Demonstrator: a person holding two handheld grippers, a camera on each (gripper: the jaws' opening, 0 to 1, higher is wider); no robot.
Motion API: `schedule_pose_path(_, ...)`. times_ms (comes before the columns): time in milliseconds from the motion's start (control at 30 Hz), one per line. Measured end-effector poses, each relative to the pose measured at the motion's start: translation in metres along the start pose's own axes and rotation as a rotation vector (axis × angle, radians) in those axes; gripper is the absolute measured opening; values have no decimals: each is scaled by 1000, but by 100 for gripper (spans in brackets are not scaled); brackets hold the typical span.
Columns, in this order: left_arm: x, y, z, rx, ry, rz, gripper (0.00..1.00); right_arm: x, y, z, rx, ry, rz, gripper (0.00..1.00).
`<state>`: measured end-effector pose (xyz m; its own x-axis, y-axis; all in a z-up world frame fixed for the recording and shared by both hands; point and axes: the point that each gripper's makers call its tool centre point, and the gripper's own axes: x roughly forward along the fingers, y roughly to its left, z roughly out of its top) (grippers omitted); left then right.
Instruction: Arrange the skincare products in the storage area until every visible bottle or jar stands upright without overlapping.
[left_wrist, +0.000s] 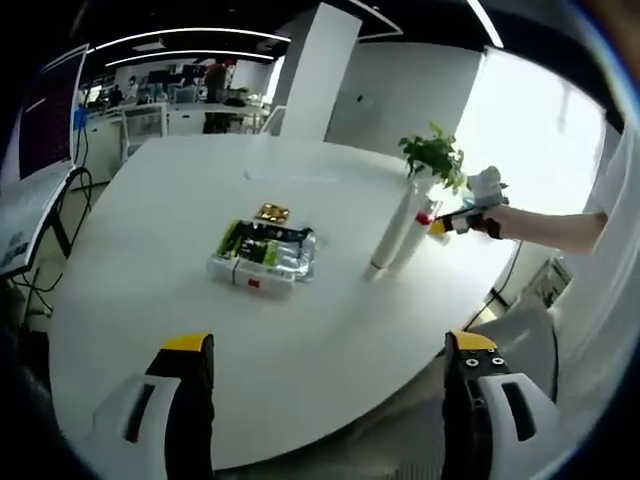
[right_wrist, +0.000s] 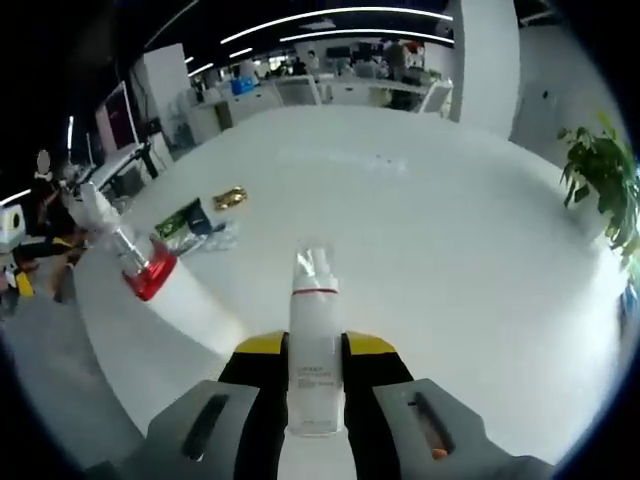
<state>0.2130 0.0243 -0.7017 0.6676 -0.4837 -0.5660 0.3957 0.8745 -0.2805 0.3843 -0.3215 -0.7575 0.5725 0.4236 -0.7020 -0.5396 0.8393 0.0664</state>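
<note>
white bottle (right_wrist: 314, 370) pinched upright in right tool (right_wrist: 316, 375); left tool (left_wrist: 330, 365) spread wide, hovering level over table (left_wrist: 330, 330).

Left gripper (left_wrist: 330, 395) hovering with jaws wide apart over white table (left_wrist: 190, 190). Clear tray (left_wrist: 263, 256) of products, gold item (left_wrist: 272, 212) just behind. Right gripper (left_wrist: 462, 218) possibly clamping white bottles (left_wrist: 398, 232).

two white bottles (left_wrist: 392, 235), one tray (left_wrist: 265, 256), one plant (left_wrist: 436, 155)
</note>
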Motion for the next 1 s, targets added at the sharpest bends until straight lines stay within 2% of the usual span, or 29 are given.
schedule_pose_path(433,0,-8,0,29,12,-35,96,-48,13,-8,86,-87,-22,19)
schedule_pose_path(500,0,-9,0,30,13,-39,97,-57,24,-7,111,-112,-12,19)
schedule_pose_path(533,-1,-10,-1,32,13,-41,97,-58,23,-9,137,-123,1,19)
schedule_pose_path(1000,-4,-21,-4,43,18,-72,98,-88,60,-15,180,-198,53,19)
